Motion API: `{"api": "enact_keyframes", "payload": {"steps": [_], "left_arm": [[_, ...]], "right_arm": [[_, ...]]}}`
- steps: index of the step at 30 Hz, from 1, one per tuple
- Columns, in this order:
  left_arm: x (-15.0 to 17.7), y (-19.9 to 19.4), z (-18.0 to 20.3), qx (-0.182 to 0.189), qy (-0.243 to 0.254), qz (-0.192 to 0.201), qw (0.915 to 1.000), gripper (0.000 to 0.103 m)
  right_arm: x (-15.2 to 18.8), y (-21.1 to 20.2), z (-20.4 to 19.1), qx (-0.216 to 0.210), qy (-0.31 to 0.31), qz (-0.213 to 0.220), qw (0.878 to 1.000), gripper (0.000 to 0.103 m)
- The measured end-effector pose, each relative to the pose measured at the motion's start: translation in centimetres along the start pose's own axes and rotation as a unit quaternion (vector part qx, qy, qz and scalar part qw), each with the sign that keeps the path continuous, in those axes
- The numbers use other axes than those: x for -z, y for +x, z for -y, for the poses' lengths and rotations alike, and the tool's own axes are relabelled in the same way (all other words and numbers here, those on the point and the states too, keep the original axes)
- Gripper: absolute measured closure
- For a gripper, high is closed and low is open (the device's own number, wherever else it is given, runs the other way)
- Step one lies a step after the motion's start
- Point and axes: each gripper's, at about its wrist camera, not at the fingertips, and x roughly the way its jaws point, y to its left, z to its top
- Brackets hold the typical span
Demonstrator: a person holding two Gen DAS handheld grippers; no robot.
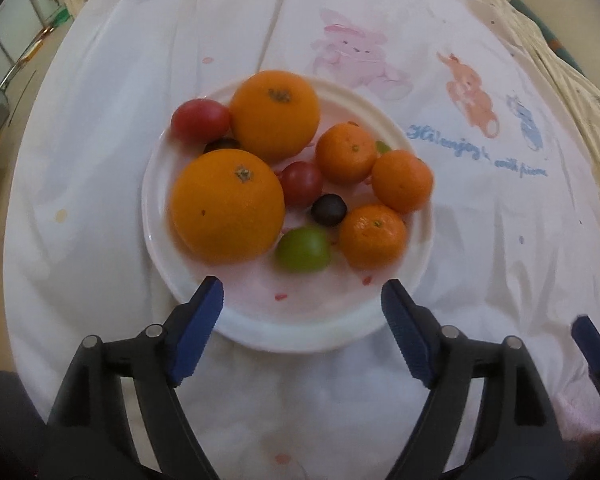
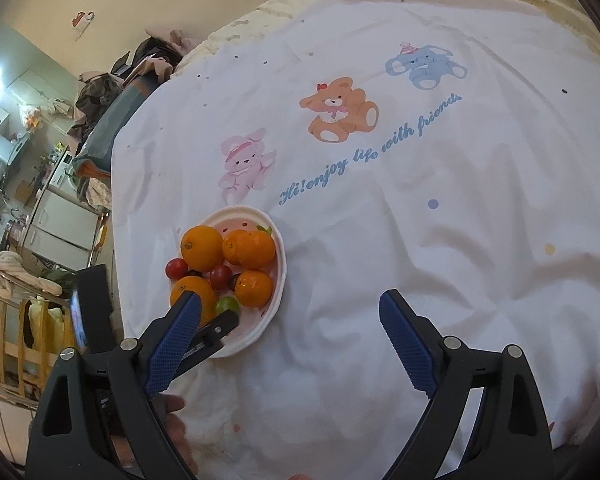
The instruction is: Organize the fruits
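**Fruit gathered on a white plate, both claws open and empty**

In the left wrist view, going left to right across the white plate [image 1: 416, 184]: a red tomato [image 1: 200, 120] sits at the far left rim, touching a big orange [image 1: 276, 114] behind it. A second big orange [image 1: 227, 206] lies nearer the camera, with a dark grape [image 1: 222, 145] partly hidden between the two. Next comes a smaller red tomato [image 1: 301, 183] in the middle, a green grape [image 1: 303, 249] just below it and another dark grape [image 1: 329, 209] beside it. Three mandarins follow on the right side: one at the back [image 1: 346, 153], one at the right rim [image 1: 402, 180] and one nearest the camera [image 1: 372, 236]. A bit of green [image 1: 382, 146] peeks out between the back two; what it is cannot be told.

The plate rests on a white cloth [image 1: 480, 248] printed with cartoon bears and blue script.

The left claw [image 1: 302, 294] hangs over the near rim of the plate, its blue pads wide apart with nothing between them; the green grape lies just beyond the tips.

In the right wrist view, the right claw [image 2: 290, 312] stands wide open over bare cloth to the right of the plate [image 2: 278, 280], holding nothing. A hand [image 2: 176, 428] shows at the lower left of that view.
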Motion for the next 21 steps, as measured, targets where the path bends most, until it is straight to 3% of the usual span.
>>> {"api": "enact_keyframes", "payload": {"steps": [3,6,13,15,17,21], "left_arm": [[0.5,-1.9,-0.3,-0.006,0.016,0.014,0.9997,0.024],[1.1,-4.7,-0.7,-0.026,0.042,0.054,0.9973,0.024],[3.4,-11.4,-3.1,-0.056,0.084,0.174,0.9796,0.024],[4.0,-12.7,-4.1,-0.054,0.088,0.191,0.9761,0.022],[4.6,-13.7,-5.0,-0.05,0.088,0.201,0.9744,0.01],[6.1,-15.2,-6.4,-0.042,0.09,0.214,0.9719,0.008]], "right_arm": [[0.1,-0.2,-0.2,0.0,-0.003,0.007,1.0,0.01],[0.5,-0.5,-0.5,0.001,-0.012,0.011,1.0,0.01],[2.5,-1.1,-3.4,-0.011,-0.075,0.02,0.997,0.009],[3.4,-1.3,-4.3,-0.025,-0.093,0.019,0.995,0.009],[4.4,-1.5,-4.9,-0.033,-0.103,0.019,0.994,0.008],[6.3,-2.6,-6.5,-0.024,-0.142,0.047,0.988,0.004]]}}
